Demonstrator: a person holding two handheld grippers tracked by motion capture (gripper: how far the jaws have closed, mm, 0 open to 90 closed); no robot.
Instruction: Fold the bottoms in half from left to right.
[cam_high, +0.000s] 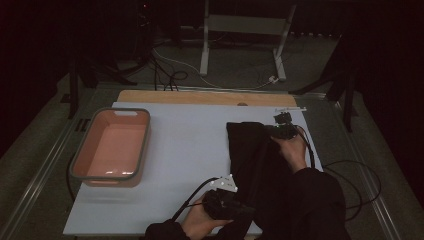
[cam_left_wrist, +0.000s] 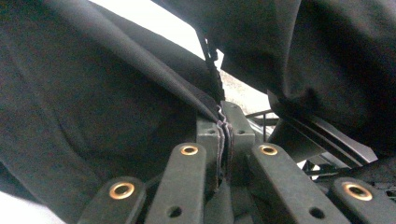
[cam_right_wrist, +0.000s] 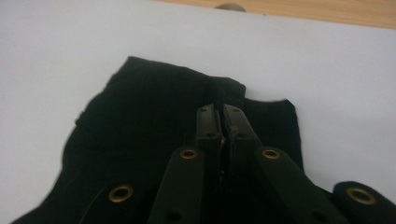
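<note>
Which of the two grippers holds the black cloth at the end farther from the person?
The right gripper. It pinches the black cloth at its far end, toward the table's wooden edge. The left gripper grips it at the near edge, close to the person's body.

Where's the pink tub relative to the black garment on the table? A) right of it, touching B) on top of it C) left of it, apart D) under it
C: in the high view the pink tub sits at the table's left with bare white surface between it and the black garment on the right.
</note>
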